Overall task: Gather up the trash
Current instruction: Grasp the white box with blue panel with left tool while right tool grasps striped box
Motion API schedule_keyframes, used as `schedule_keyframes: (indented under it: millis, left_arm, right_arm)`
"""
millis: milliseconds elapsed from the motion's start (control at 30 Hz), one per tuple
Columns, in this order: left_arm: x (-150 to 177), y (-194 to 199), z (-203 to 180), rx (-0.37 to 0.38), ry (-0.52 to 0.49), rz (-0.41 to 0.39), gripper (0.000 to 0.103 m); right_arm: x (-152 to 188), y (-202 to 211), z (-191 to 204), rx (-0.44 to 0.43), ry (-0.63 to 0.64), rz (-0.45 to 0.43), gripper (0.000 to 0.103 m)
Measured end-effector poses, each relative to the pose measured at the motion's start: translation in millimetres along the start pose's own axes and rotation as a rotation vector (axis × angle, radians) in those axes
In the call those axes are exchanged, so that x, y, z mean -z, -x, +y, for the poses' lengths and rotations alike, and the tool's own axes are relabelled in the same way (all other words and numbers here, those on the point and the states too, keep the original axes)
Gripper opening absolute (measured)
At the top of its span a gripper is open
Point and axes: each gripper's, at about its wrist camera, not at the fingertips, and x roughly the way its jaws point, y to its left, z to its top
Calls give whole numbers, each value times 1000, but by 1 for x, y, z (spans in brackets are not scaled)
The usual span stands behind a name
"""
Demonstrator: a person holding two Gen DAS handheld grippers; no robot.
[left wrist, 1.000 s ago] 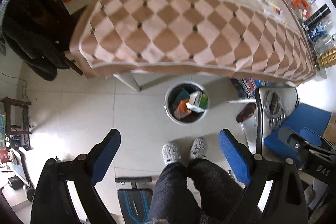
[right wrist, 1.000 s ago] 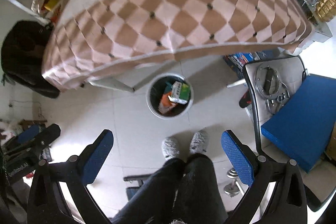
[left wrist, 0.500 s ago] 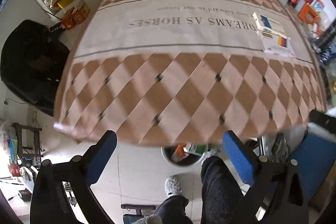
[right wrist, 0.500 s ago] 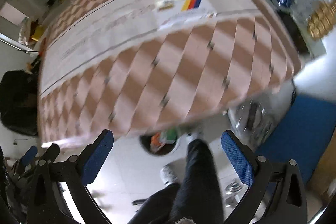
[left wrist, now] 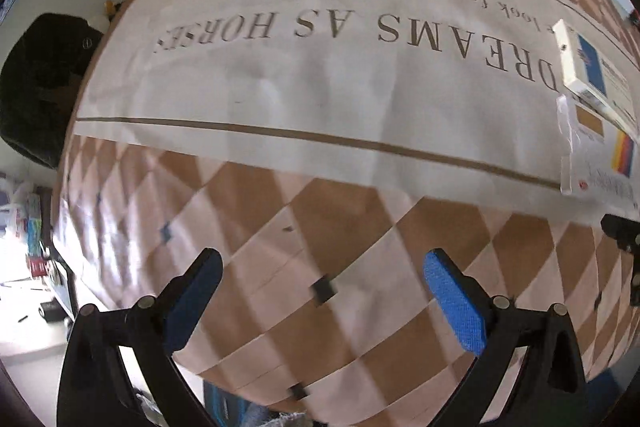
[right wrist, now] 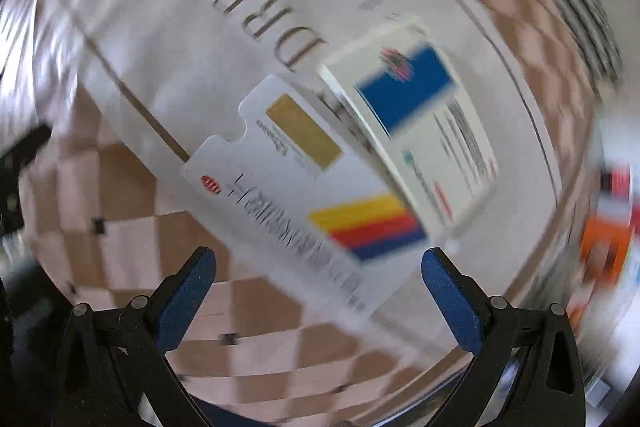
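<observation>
Left gripper (left wrist: 318, 291): the jaws stand fully spread, with nothing between the blue pads (left wrist: 454, 307). It points steeply down over the checkered part of the tablecloth (left wrist: 320, 99) that covers the desk, and touches nothing. The cloth carries a white band printed "DREAMS AS HORSE" and brown and cream diamonds toward the near edge.

Right gripper (right wrist: 318, 291): the jaws are likewise spread wide and released, with no object clamped. This view is blurred. The gripper points down over two pieces of trash lying on the white band of the cloth.

Trash items, right wrist view:
- A flat white card package (right wrist: 296, 187) with a gold patch and yellow, red and blue stripes lies flat on the cloth. Its near end sits just ahead of the gap between the pads, and neither pad touches it.
- A white box with a blue panel (right wrist: 416, 131) lies beside the package on its far right side. Its edge appears to overlap the package; the blur does not let contact be confirmed.

In the left wrist view both items (left wrist: 592, 75) appear at the right edge of the desk, well apart from the left gripper. A dark chair (left wrist: 44, 83) stands beyond the left edge of the desk.
</observation>
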Motion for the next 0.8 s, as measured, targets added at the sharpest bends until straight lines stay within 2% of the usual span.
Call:
schedule_keyframes:
  millis: [133,167,367,467,567,633,733,800]
  left_arm:
    - [-5,-8,3,10,37,16,103]
    - [-6,-8,3,11,38,19,103]
    - [-8,-7,10,9,35,29,103]
    - [-17,-10,-1,8,25,39,103]
    - [-17,-6,-8,6,11,37,103]
    - [-18,-2,-11,8,-1,37,103]
    - [-19,4,-15,8,-10,33,103]
    - [-22,9,-17,8,-13,30,103]
  right_arm:
    - [-17,-12,-1,-27,142,41,103]
    - [-20,-12,-1,-3,167,41,103]
    - [-25,-10,11,-15,263,60,103]
    - [-21,-4,14,-71,284,61,101]
    - [-15,-6,19,-75,278,58,98]
    - [-16,-7,11,-58,266,55,98]
    - [-19,-6,1,-135,245,65,98]
    - [-20,-5,-5,-136,228,64,97]
